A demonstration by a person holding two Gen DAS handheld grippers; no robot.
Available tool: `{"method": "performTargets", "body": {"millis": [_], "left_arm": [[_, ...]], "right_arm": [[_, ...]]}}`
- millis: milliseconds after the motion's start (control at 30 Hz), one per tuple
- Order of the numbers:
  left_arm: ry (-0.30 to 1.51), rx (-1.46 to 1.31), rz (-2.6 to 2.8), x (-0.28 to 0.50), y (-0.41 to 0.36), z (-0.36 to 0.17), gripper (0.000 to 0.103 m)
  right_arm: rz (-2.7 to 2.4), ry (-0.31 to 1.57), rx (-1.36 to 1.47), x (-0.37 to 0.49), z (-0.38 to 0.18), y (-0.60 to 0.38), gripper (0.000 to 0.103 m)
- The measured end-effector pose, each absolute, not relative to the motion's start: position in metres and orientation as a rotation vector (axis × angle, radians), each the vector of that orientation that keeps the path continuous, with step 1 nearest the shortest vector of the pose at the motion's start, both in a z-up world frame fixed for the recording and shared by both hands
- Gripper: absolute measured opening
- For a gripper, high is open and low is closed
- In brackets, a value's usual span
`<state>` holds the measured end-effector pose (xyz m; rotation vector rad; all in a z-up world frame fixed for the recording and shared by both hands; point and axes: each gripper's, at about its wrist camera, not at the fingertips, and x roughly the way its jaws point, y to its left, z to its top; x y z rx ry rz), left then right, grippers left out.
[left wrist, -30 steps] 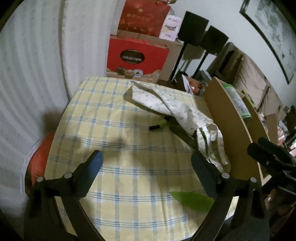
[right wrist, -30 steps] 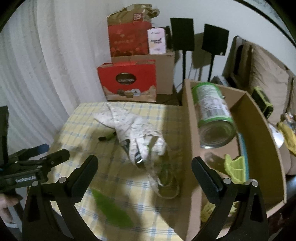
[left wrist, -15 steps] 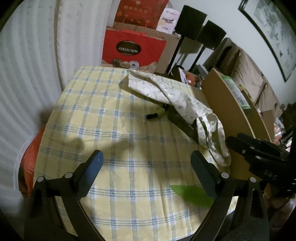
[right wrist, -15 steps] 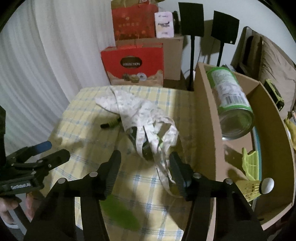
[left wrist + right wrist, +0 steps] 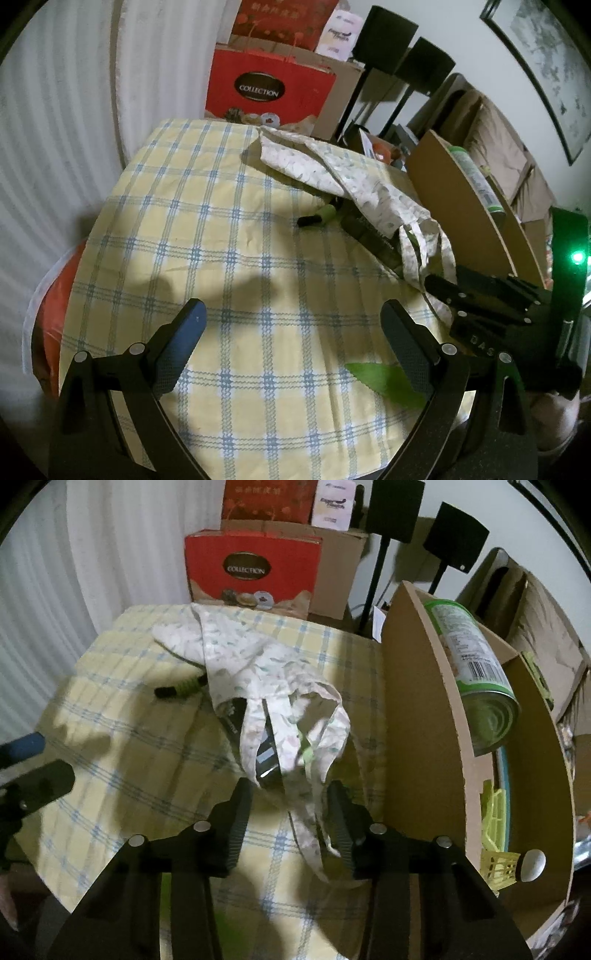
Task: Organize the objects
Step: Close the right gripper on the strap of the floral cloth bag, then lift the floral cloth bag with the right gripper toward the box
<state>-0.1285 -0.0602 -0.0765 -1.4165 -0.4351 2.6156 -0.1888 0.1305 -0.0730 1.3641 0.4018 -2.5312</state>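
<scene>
- Since a second ago the right gripper (image 5: 286,814) has dropped toward the table (image 5: 229,236) and its jaws have just been closing; the floral cloth bag's (image 5: 258,675) straps now hang between them, though the pads do not yet look pressed on the fabric.
- Left gripper (image 5: 291,332) hovers over bare checked cloth near the table's front edge, jaws spread wide and grasping nothing.
- Just ahead of the right jaws, a dark flat object (image 5: 267,760) pokes from the bag's mouth; closing on straps alone could let it slide out, so I would pinch both straps together near the bag body.
- A green leaf (image 5: 384,380) lies near the front edge, untouched.
- Farther back, a green-and-black handle (image 5: 181,688) sticks out from under the bag.
- Right of the table, the cardboard box (image 5: 413,716) already holds a green can (image 5: 476,672) and a shuttlecock (image 5: 517,864); lift the bag slowly, clear of its wall.
</scene>
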Motion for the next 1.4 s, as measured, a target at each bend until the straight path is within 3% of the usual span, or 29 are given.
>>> {"method": "performTargets", "body": {"millis": [167, 533, 633, 833, 1033, 1400], "left_arm": [[-0.448, -1.412, 2.612, -0.128, -0.060, -0.076, 0.094], [-0.439, -1.397, 2.594, -0.125, -0.052, -0.074, 0.094], [-0.447, -1.399, 2.593, -0.124, -0.054, -0.074, 0.094], [-0.473, -1.403, 2.586, -0.123, -0.059, -0.076, 0.094], [-0.480, -1.407, 2.578, -0.120, -0.060, -0.077, 0.094], [-0.525, -1.380, 2.564, -0.113, -0.066, -0.067, 0.094]], "right_arm": [[-2.534, 0.320, 1.339, -0.189, -0.058, 0.142, 0.041], [-2.506, 0.402, 1.495, -0.200, -0.082, 0.136, 0.037], [-2.466, 0.340, 1.526, -0.203, -0.091, 0.138, 0.025], [-2.359, 0.167, 1.524, -0.207, -0.095, 0.146, 0.011], [-2.088, -0.224, 1.430, -0.206, -0.085, 0.149, 0.009], [-1.817, -0.636, 1.097, -0.195, -0.033, 0.156, 0.009]]}}
